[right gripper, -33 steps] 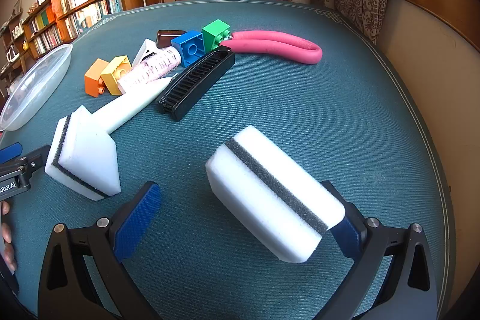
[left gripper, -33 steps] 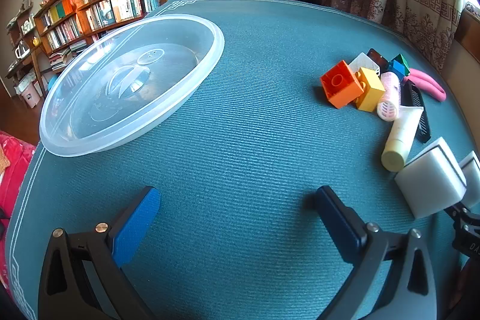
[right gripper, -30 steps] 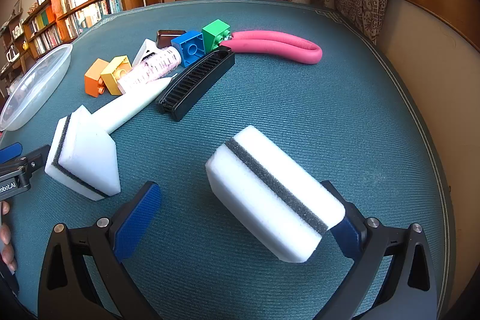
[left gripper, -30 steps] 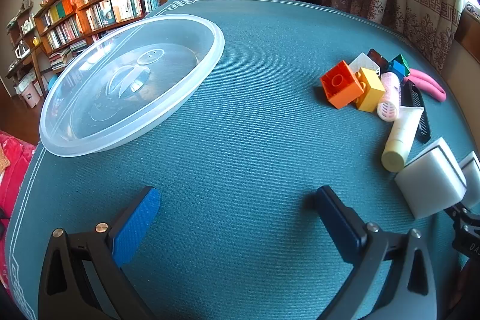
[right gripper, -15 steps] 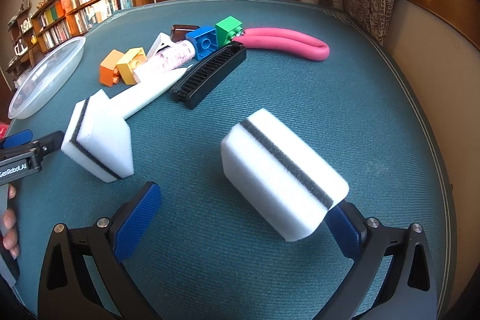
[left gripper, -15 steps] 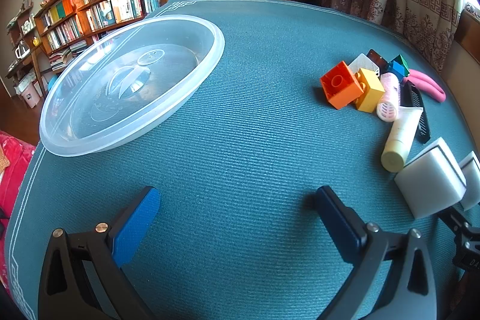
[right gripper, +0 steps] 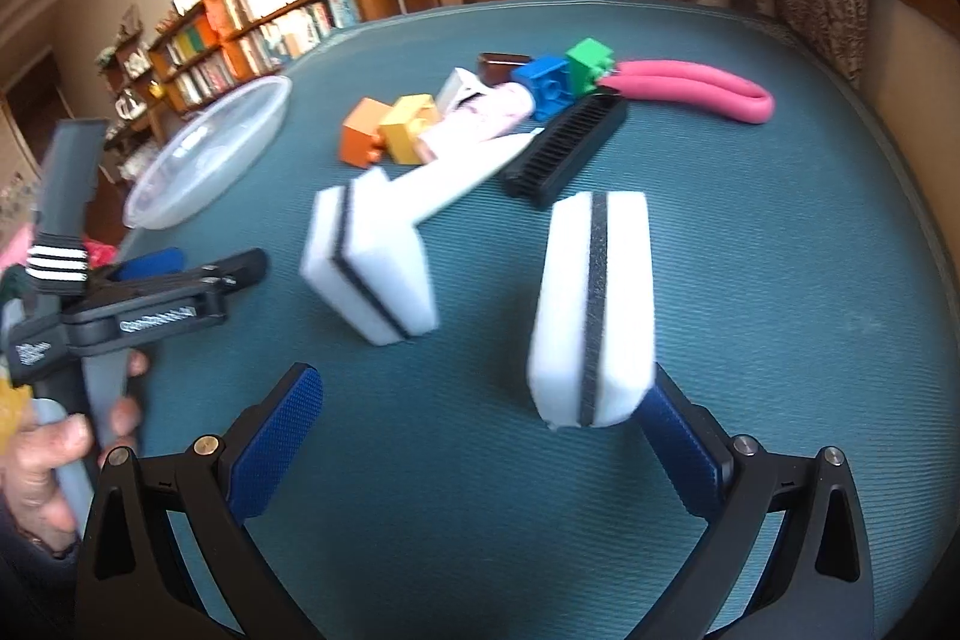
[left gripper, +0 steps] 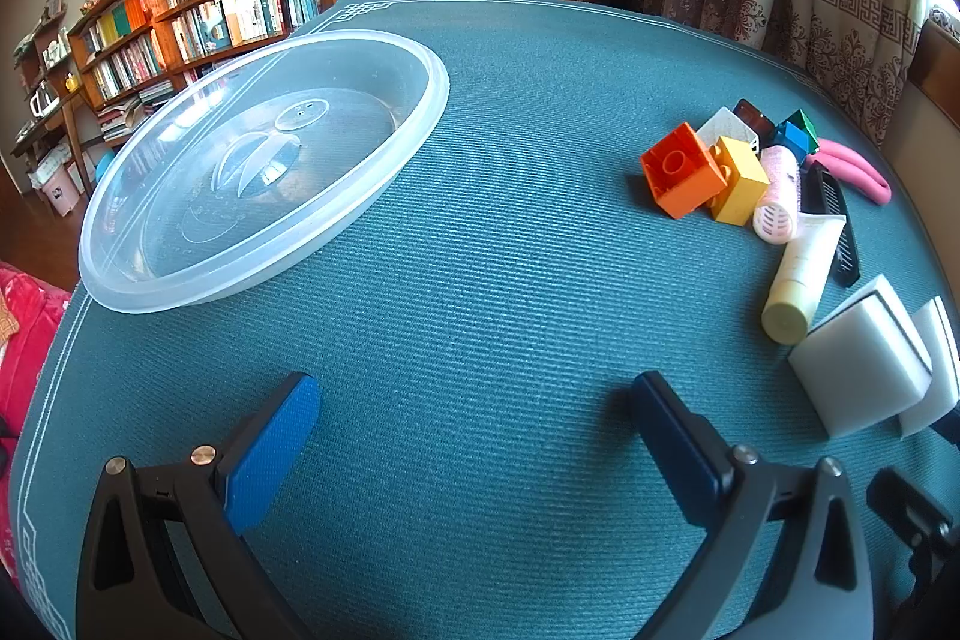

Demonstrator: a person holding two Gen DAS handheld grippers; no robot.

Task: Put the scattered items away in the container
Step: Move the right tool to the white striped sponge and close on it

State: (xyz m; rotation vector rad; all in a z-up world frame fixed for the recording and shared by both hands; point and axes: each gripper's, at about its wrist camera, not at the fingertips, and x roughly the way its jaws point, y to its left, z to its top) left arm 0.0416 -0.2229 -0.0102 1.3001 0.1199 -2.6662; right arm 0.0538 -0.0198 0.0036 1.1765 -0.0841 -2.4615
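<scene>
A white sponge (right gripper: 591, 307) is lying just ahead of the right gripper (right gripper: 480, 418), its near end touching the right-hand pad — the jaws are standing spread wide, pinching nothing. A second sponge (right gripper: 372, 262) is sitting ahead to the left. The left gripper (left gripper: 474, 424) is also gaping over bare teal mat (left gripper: 510, 280); the clear container (left gripper: 264, 154) is lying ahead-left, near the mat's edge.
</scene>
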